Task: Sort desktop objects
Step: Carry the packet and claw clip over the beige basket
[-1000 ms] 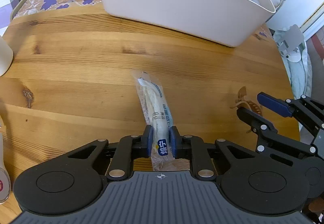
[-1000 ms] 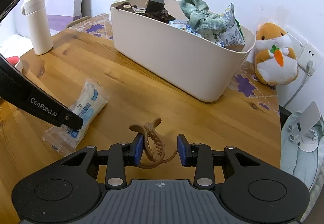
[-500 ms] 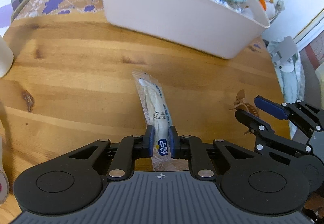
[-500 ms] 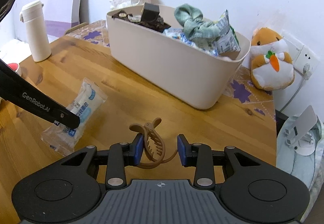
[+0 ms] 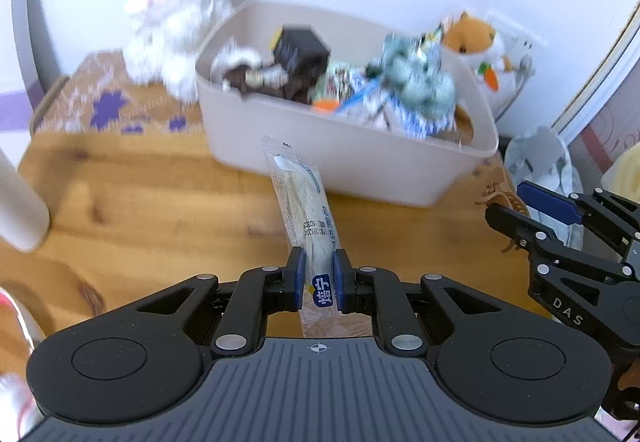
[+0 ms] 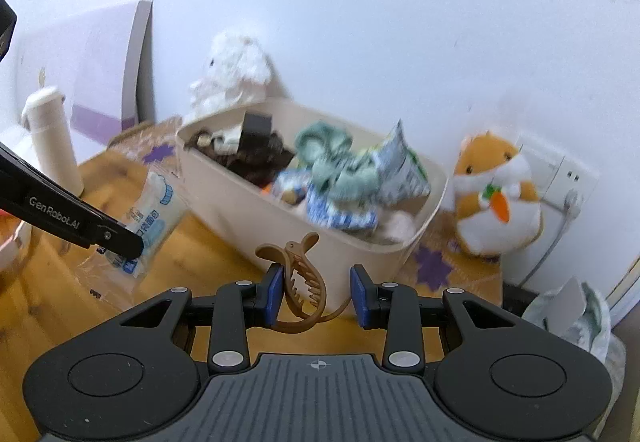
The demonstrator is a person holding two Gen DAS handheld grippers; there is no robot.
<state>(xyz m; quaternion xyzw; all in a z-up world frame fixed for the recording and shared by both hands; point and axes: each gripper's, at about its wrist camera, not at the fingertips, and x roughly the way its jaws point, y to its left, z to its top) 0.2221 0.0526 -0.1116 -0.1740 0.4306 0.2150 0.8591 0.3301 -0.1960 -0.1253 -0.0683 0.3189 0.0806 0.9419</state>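
Far left there's a white bottle (image 6: pixel 52 138) standing on the wood tabletop (image 5: pixel 140 202), w/ a fluffy white plush (image 5: pixel 176 18) behind it by the wall. Left tongs (image 5: pixel 319 278) are clamped on a clear wipes packet (image 5: pixel 304 202), blue pads squeezing its near end; the packet sticks out fwd, up off the tabletop, far end pointing at the bin. Beige bin (image 5: pixel 360 162) sits mid-tabletop, already stuffed: black box, dark brown stuff, green scrunchie, snack wrappers, all pretty blurry tbh. Right tongs (image 6: pixel 316 296) are closed on a brown hair claw clip (image 6: pixel 300 282), lifted in front of the bin wall: left pad sits against the clip's toothed side, the thin tail reaches the right pad, though contact there is hard to make out. Orange hamster plush (image 6: pixel 496 194) w/ a carrot leans against the wall right of the bin, next to a wall socket.
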